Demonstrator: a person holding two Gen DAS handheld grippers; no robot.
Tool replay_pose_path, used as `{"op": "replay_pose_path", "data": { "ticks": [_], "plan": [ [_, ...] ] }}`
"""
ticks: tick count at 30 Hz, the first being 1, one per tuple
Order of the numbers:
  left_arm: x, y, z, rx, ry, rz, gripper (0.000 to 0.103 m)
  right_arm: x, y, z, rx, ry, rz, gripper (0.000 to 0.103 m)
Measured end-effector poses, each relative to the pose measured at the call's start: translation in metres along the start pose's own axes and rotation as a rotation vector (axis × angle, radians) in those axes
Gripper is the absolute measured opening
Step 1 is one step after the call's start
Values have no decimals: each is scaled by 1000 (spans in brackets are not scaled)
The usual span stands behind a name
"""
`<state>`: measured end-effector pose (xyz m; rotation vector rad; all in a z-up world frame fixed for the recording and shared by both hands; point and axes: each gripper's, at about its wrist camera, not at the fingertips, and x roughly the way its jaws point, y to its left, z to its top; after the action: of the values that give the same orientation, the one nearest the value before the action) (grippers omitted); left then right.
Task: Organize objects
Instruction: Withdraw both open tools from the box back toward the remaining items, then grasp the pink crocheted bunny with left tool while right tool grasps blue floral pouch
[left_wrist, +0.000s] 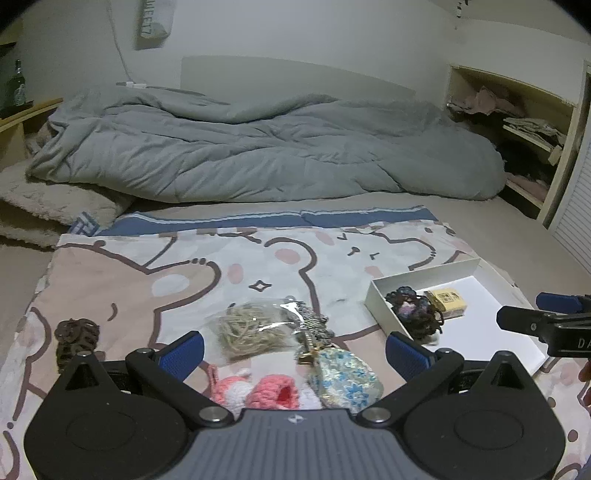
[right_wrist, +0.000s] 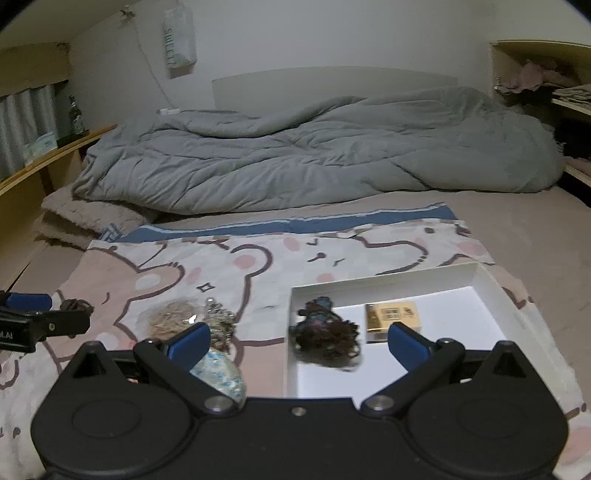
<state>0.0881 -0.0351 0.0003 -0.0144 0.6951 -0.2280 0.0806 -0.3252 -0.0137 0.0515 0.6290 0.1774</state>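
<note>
A white shallow box (left_wrist: 384, 301) (right_wrist: 406, 278) lies on a cartoon-print cloth. It holds a dark scrunchie bundle (left_wrist: 415, 314) (right_wrist: 327, 338) and a small yellow box (left_wrist: 448, 301) (right_wrist: 393, 315). Left of it lie a clear bag of tan bands (left_wrist: 249, 326) (right_wrist: 173, 314), a metallic hair clip (left_wrist: 314, 326) (right_wrist: 219, 319), a blue floral pouch (left_wrist: 345, 378) (right_wrist: 219, 371) and pink knit items (left_wrist: 258, 391). A brown clip (left_wrist: 75, 338) lies far left. My left gripper (left_wrist: 295, 350) is open above the pouch and bag. My right gripper (right_wrist: 299, 341) is open over the box.
A crumpled grey duvet (left_wrist: 258, 151) (right_wrist: 314, 155) covers the far half of the bed. A fuzzy blanket (left_wrist: 48, 206) lies at the left. Open shelves (left_wrist: 532, 125) with clothes stand at the right, a wooden ledge with a bottle (left_wrist: 16, 85) at the left.
</note>
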Motion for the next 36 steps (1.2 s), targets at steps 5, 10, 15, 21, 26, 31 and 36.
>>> {"op": "replay_pose_path", "data": {
  "ticks": [5,10,15,21,26,31,36],
  "plan": [
    [-8,13,-4,-7,-7,28,103,0,17,0,-7,6,30,103],
    [-13,22,-8,9,-21,96,103,0,31,1,4,18,72,103],
    [-13,30,-13,15,-19,124,103,2,43,2,2,25,86,103],
    [-2,51,-18,-165,81,110,102,7,57,-5,-62,-5,85,103],
    [13,62,-24,-288,162,94,87,23,66,-7,-100,22,71,103],
    [30,71,-27,-433,197,51,81,43,60,1,-40,79,106,103],
    [51,78,-31,-628,221,-21,68,64,62,1,-57,87,79,103]
  ]
}}
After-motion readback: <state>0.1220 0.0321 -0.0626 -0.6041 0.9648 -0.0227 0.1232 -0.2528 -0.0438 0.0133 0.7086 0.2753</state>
